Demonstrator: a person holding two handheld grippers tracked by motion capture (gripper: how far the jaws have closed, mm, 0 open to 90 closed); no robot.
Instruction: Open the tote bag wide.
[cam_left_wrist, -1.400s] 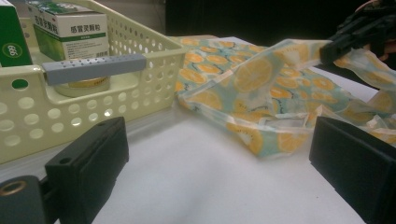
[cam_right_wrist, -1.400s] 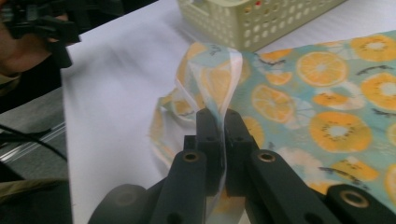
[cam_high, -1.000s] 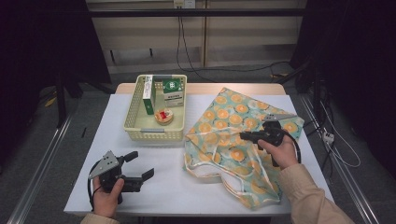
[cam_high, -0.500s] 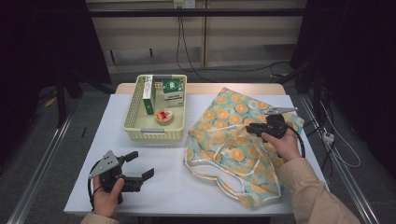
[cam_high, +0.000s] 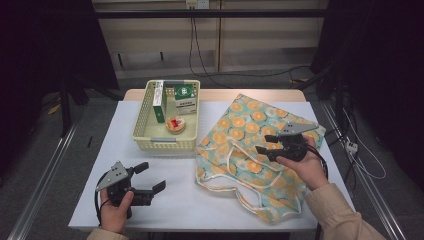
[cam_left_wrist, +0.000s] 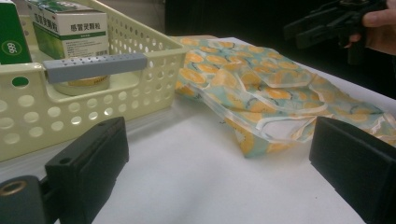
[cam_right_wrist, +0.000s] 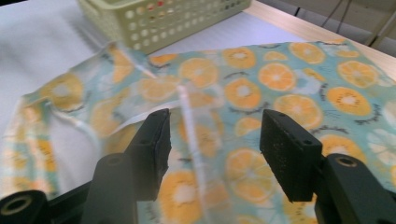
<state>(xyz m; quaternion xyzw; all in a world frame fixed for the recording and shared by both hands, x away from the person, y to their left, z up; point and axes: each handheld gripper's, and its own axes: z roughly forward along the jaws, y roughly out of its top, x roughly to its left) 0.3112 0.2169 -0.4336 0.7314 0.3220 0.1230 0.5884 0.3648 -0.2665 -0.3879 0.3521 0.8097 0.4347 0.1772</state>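
Observation:
A fabric bag (cam_high: 240, 130) with an orange-slice print and white straps lies flat on the right half of the white table. My right gripper (cam_high: 264, 143) hovers just above its middle. Its jaws have just been opening and now stand open (cam_right_wrist: 212, 126); a white strap of the bag (cam_right_wrist: 289, 79) runs below the gap and neither pad touches it. My left gripper (cam_high: 152, 176) rests at the table's front left, open with nothing between its jaws (cam_left_wrist: 219, 140). From there the bag (cam_left_wrist: 261, 88) lies ahead, and the right gripper (cam_left_wrist: 322, 25) hangs above it.
A pale yellow basket (cam_high: 165, 145) stands at the back left of the table, just left of the bag; it holds green-and-white boxes (cam_high: 185, 97) and a small round tub (cam_high: 175, 124). Bare white tabletop (cam_high: 170, 210) lies between my left gripper and the bag.
The right gripper, shut on the bag's fabric a second ago, rose slightly with it and then opened; the fabric has dropped back flat. The left gripper has not moved.

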